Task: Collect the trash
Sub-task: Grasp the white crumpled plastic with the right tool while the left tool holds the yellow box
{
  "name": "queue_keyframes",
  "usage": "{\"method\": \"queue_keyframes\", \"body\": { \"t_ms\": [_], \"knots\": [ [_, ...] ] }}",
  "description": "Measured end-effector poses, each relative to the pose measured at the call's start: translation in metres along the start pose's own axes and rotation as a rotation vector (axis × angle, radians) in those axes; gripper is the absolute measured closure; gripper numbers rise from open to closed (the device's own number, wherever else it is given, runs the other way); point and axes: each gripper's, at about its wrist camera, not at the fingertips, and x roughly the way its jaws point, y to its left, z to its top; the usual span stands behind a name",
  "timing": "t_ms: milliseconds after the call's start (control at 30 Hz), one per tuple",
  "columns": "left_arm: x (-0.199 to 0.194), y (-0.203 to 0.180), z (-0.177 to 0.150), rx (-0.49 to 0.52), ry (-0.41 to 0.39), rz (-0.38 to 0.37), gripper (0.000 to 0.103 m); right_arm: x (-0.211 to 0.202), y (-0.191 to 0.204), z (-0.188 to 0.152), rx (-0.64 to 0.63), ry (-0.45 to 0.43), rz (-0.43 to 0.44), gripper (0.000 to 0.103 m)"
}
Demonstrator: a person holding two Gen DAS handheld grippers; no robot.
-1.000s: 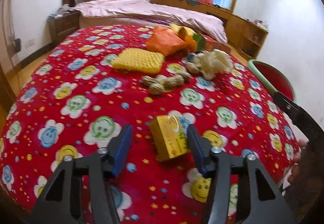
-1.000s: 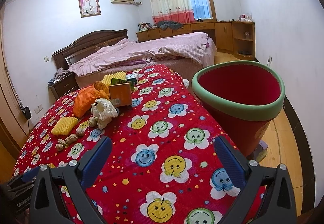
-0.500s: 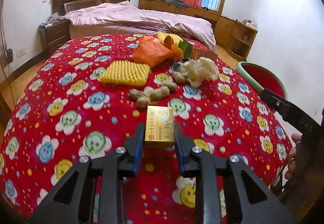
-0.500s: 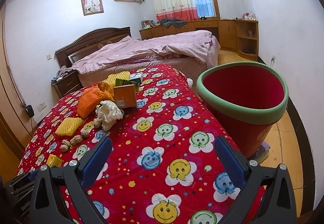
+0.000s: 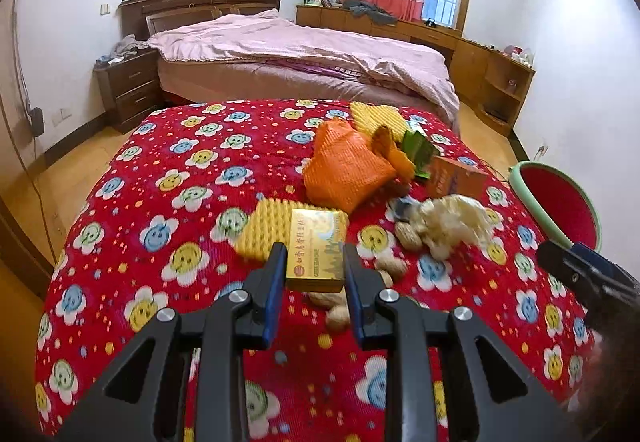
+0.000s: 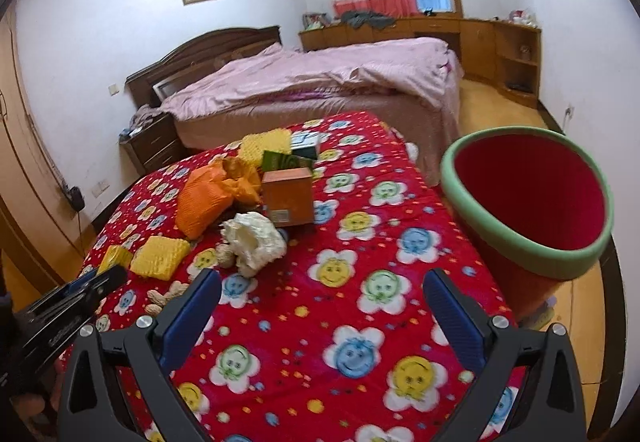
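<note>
Red blanket (image 6: 340, 322) edge beside bin (image 6: 560, 266)

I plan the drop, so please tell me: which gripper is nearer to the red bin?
Right. The right gripper, open, hovers over the blanket beside the red bin; the left gripper, holding the yellow box, is farther away.

On the blanket-covered table (image 6: 360, 322) the peanuts (image 5: 408, 236) lie before the crumpled tissue (image 6: 256, 238), the carton (image 6: 289, 198) behind it, the bin (image 6: 532, 202) right of the table, the bed (image 6: 320, 82) beyond.
</note>
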Motion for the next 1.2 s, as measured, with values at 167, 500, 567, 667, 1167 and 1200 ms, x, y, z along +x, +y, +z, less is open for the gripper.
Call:
{"method": "queue_keyframes", "body": {
  "t_ms": [167, 500, 567, 667, 1167, 1200],
  "knots": [
    [0.016, 0.005, 0.009, -0.002, 0.002, 0.016, 0.075, 0.023, 0.019, 0.012, -0.044, 0.042, 0.020, 0.010],
    [0.042, 0.016, 0.013, -0.024, 0.025, -0.009, 0.075, 0.070, 0.046, 0.017, -0.091, 0.121, 0.039, 0.045],
    [0.044, 0.018, 0.013, -0.024, 0.022, -0.020, 0.075, 0.079, 0.047, 0.017, -0.087, 0.138, 0.028, 0.055],
    [0.046, 0.020, 0.013, -0.027, 0.020, -0.038, 0.075, 0.085, 0.045, 0.015, -0.068, 0.173, 0.021, 0.071],
    [0.043, 0.012, 0.012, -0.009, 0.040, -0.042, 0.075, 0.052, 0.044, 0.013, -0.045, 0.124, 0.013, 0.079],
    [0.040, 0.010, 0.012, -0.007, 0.038, -0.042, 0.075, 0.047, 0.044, 0.014, -0.043, 0.113, 0.015, 0.079]
  ]
}}
